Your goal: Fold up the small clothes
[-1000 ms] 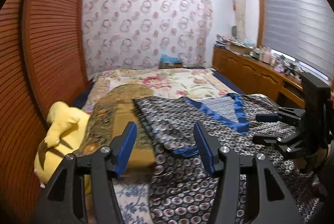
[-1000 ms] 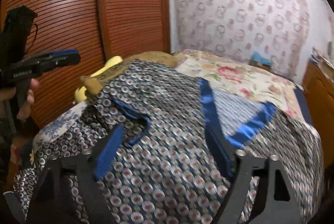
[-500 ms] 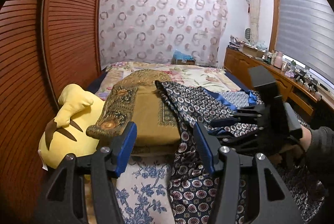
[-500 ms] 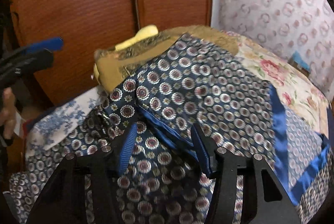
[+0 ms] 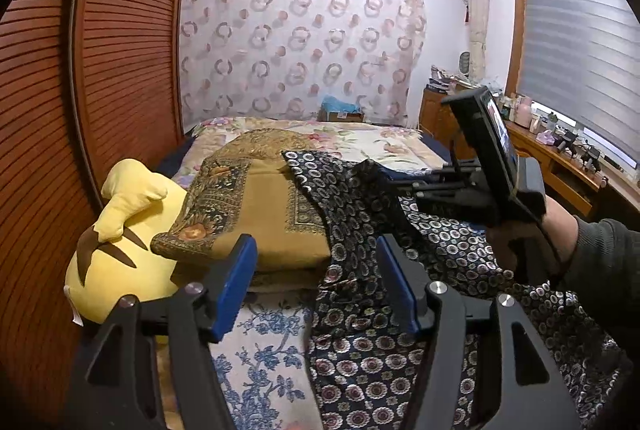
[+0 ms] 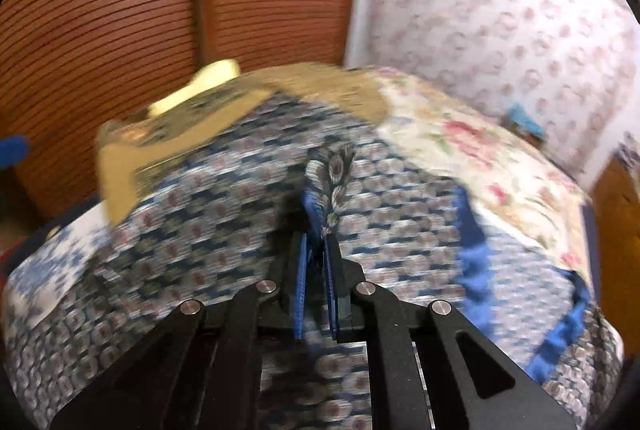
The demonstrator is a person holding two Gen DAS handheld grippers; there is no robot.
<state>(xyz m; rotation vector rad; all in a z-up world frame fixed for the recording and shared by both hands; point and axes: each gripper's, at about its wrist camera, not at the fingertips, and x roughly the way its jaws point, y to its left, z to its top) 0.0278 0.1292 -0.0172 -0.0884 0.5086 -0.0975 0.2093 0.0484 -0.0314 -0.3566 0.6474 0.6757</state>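
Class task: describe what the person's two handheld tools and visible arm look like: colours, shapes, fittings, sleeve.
Both tools are black angular frames with cut-outs and silver bolts, each with two blue-padded fingers: left tool, right tool. The right tool carries a small screen and a thin black cable. The arm wears a dark sleeve.

Motion blur smears the patterned garment (image 6: 224,197) and the bed (image 6: 472,133) in the right wrist view; the yellow plush (image 6: 208,77) shows only partly.

The left wrist view looks from the foot up the floral-quilted bed (image 5: 360,137) toward the curtained wall; the blurred right wrist view sits close over the navy medallion-print garment (image 6: 224,213), which both share.
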